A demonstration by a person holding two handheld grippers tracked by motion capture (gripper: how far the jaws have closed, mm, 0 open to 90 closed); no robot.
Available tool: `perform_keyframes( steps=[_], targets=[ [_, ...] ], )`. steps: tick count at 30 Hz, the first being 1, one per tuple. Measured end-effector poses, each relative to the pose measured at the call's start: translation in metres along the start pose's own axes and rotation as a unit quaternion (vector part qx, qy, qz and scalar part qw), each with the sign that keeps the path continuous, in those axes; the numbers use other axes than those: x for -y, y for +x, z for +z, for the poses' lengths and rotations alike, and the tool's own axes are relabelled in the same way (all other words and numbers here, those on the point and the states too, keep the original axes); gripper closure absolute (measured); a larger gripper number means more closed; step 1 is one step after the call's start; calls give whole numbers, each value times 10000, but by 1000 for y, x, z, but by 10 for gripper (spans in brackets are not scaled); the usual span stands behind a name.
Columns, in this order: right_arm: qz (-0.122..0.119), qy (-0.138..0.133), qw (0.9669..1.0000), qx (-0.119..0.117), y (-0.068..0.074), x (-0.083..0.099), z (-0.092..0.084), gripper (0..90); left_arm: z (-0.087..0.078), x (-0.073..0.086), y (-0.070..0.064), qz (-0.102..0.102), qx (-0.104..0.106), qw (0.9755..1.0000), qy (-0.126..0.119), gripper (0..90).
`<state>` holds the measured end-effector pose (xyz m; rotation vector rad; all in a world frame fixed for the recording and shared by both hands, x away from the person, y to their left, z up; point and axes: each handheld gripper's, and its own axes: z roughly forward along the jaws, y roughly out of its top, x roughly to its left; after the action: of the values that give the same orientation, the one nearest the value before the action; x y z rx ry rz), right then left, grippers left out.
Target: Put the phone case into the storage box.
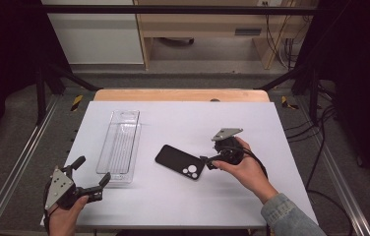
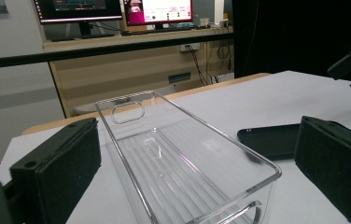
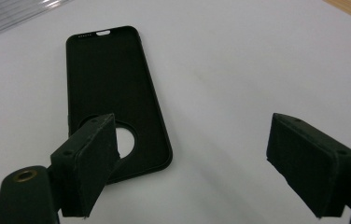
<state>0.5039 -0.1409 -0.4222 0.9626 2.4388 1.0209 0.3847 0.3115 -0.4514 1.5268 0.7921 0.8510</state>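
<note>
Nearest me, my left tongs (image 1: 92,175) sit spread at the clear tray's (image 1: 119,145) near end, framing it. Right tongs (image 3: 190,161), spread and holding nothing, hover at the black phone case (image 1: 179,161) lying flat mid-table (image 1: 252,123), just right of the tray; open room all round.

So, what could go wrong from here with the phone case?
The black phone case lies flat on the white table, so the open right gripper may only push it along instead of catching its thin edge. The clear bin stands close to the open left gripper, which could knock it.
</note>
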Motion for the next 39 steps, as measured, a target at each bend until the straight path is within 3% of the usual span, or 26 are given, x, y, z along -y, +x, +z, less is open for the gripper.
perform_keyframes(
  steps=[18, 32, 39],
  targets=[
    [-75, 239, 9997, -80, 4, 0, 12, 258, 0, 0, 0, 3, 5, 10000, 12, 4],
    [-225, 487, 9984, -170, 3, 3, 33, 531, 1, 1, 0, 28, 12, 10000, 45, 4],
    [-298, 609, 9974, -258, 2, 4, 42, 608, 1, 1, -1, 40, 20, 10000, 68, 4]
  ],
)
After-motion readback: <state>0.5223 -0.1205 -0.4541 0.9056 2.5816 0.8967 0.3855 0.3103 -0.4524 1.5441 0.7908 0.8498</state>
